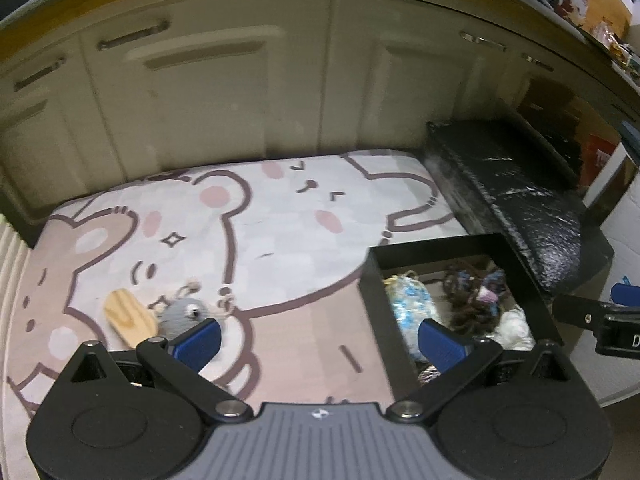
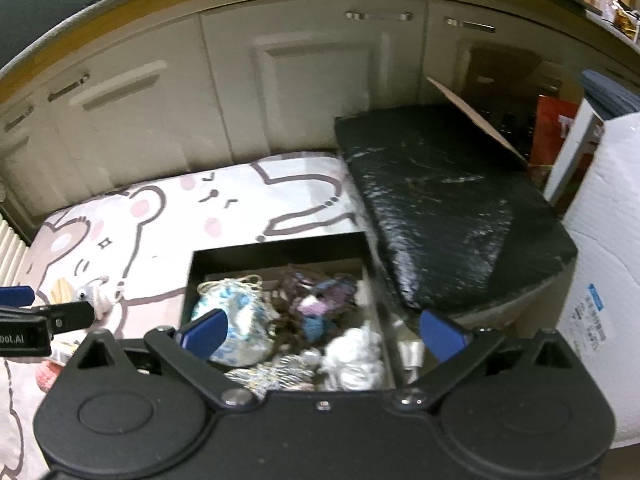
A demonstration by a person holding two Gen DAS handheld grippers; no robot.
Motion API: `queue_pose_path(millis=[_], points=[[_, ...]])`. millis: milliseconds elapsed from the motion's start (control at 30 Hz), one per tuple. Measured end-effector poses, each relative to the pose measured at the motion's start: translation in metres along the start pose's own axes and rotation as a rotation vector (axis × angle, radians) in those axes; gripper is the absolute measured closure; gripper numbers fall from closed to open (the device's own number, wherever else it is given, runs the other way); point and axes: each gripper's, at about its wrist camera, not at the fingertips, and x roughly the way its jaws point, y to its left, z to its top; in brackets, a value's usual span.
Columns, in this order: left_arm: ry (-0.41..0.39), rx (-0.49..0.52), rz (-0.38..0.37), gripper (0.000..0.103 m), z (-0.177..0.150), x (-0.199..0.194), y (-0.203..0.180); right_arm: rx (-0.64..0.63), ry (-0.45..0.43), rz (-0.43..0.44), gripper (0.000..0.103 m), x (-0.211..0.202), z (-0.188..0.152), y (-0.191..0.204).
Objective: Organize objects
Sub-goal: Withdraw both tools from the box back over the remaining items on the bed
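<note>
Left claw point(image 1: 318, 338): both blue pads are spread wide and nothing is grasped between them. It is held over a cartoon-bear mat point(image 1: 256, 220). Just beyond its left pad a small grey knitted toy point(image 1: 185, 314) is seen lying on the mat, with a wooden piece point(image 1: 129, 317) touching the toy's far-left side.

Right claw point(image 2: 322, 336): the jaws are released to full spread and nothing is gripped. It is held above a black box point(image 2: 276, 248), whose open top lies directly ahead of and between the pads.

Black box contents, as shown in the right wrist view: a white pouch with blue print point(image 2: 236, 320) is placed just beyond the left pad; a dark brown yarn item with purple and blue patches point(image 2: 316, 300) is found ahead of the claw's middle; a white fluffy item point(image 2: 356, 354) is set close in, toward the right pad; a silvery patterned item point(image 2: 276, 374) lies nearest the claw body. All are packed together and touching; their exact nature cannot be told through the blur.

In the left wrist view the same box is seen beyond the left claw's right pad, resting on the mat. A black wrapped slab point(image 2: 448, 204) is seen beyond and to the right of the box, and pale cabinet doors point(image 2: 304, 88) stand behind the mat.
</note>
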Motion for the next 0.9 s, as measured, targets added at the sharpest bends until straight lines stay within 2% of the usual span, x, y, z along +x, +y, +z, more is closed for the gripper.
queue_pose_path(millis=[900], points=[[-0.033, -0.141, 0.135, 0.0, -0.022, -0.028, 0.117, -0.137, -0.002, 0.171, 0.0, 0.018, 0.005, 0.111]])
